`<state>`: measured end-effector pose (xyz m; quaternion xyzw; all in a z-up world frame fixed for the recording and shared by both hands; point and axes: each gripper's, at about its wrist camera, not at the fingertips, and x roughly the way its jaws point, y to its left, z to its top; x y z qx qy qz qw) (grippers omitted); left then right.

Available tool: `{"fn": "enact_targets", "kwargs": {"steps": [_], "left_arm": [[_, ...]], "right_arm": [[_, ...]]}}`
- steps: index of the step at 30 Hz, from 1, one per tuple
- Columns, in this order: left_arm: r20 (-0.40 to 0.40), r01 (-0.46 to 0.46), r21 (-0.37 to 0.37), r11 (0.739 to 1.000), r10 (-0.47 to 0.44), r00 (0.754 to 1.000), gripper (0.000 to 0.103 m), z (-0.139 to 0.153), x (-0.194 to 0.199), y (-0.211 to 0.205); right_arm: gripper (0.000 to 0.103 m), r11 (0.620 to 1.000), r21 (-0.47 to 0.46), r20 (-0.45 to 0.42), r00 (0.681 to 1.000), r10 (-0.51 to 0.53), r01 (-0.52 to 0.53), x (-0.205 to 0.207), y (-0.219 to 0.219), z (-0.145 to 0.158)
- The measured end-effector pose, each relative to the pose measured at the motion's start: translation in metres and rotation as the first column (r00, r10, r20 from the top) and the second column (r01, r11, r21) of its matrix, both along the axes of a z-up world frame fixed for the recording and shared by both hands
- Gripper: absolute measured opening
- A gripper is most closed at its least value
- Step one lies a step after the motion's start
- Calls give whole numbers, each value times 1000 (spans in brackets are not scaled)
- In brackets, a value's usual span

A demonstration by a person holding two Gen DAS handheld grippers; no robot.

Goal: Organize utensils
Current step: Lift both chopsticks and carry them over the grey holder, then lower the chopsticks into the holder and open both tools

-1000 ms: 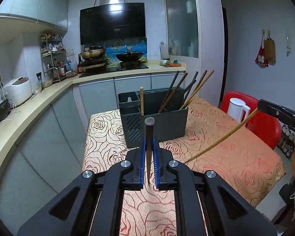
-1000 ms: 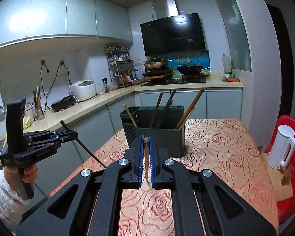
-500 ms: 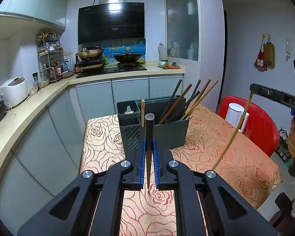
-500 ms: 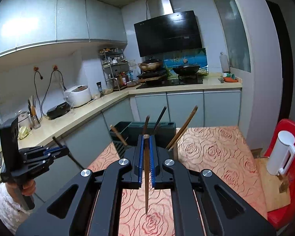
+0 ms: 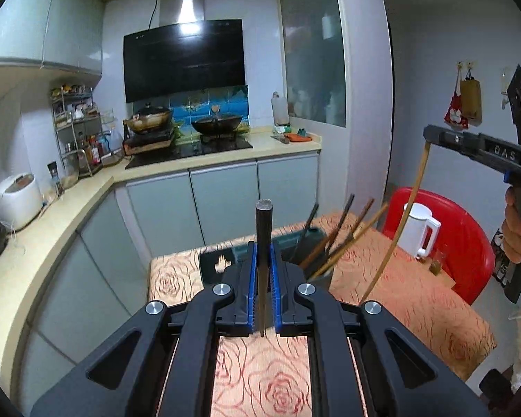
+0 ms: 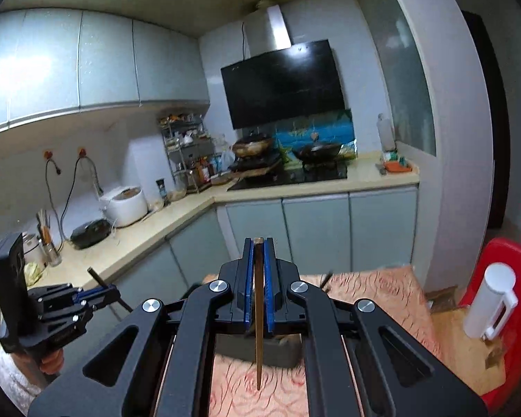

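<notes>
While earlier lower, chopsticks (image 5: pixel 262 264) higher.

Taking the dark utensil holder (image 5: pixel 316 267) as landmark: chopsticks (image 5: pixel 344 239) fan up and rightward out of its right compartment, blocking entry from that side. Its left compartment shows an open top. The rose-patterned surface (image 5: pixel 416 312) right of the holder lies bare up to a white kettle (image 5: pixel 416 231) and red chair (image 5: pixel 469 243) standing beyond the far right edge.
</notes>
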<state>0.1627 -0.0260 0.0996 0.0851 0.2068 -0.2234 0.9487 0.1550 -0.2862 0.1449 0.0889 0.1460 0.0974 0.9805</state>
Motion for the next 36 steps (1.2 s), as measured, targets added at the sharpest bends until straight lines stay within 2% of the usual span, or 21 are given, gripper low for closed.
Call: {"fn": "enact_targets", "kwargs": {"steps": [6, 14, 22, 32, 36], "left_arm": [[30, -15, 1, 1000, 15, 999, 7, 18, 22, -15], [41, -38, -17, 999, 39, 998, 7, 31, 58, -28], [-2, -42, -1, 999, 42, 999, 7, 8, 88, -39], [-75, -59, 24, 998, 61, 995, 7, -32, 114, -41], [-85, -71, 24, 997, 73, 994, 7, -38, 117, -37]], "right_arm": [[7, 995, -71, 64, 996, -59, 63, 25, 5, 21], [7, 994, -87, 73, 995, -65, 71, 58, 10, 19], [7, 997, -62, 55, 998, -43, 46, 84, 17, 9], [7, 999, -47, -63, 998, -19, 17, 114, 24, -31], [7, 1000, -23, -95, 995, -15, 13, 118, 24, -42]]}}
